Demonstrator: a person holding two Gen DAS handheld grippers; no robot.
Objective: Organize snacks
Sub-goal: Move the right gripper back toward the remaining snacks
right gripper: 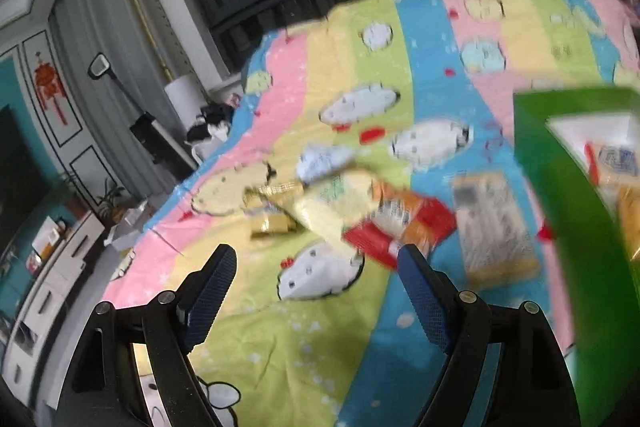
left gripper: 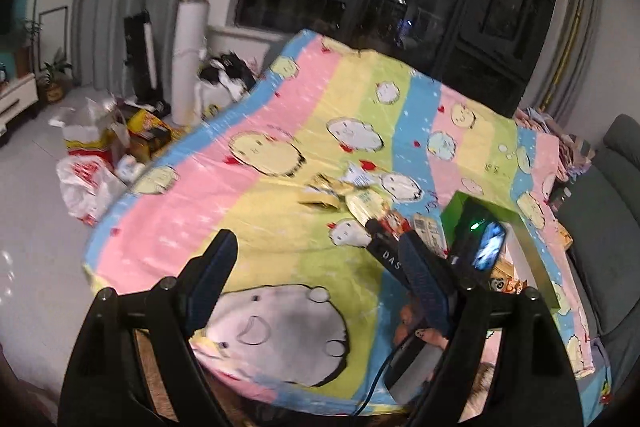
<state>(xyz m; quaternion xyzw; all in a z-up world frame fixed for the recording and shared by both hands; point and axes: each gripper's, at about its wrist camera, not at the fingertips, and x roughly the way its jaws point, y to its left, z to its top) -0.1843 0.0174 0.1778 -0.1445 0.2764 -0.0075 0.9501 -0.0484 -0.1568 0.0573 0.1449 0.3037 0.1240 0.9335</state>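
You are between picks, by the look of it: both tongs are wide open and empty. The right tongs [right gripper: 316, 267] hang just short of the snack pile, with the red-and-orange packet [right gripper: 400, 227] lying nearest their tips. The left tongs [left gripper: 316, 255] sit further back over the striped blanket [left gripper: 224, 195] that covers the counter.

Take the green box [right gripper: 572, 211] as your landmark. It already holds a few packets, so it is probably where the snacks go. The loose ones lie just left of it: first a pale barcode-backed packet [right gripper: 496, 227], then the red-and-orange one, then a cream pouch [right gripper: 320, 199], and furthest off some gold wrappers [right gripper: 272, 223] and a pale blue packet [right gripper: 324, 157].

Next move, I would judge — lower the right tongs around the red-and-orange packet's near edge and close on it alone.

Writing is mostly blurred; only "DAS" shows, on the right tongs' black body [left gripper: 390, 259] in the left wrist view.
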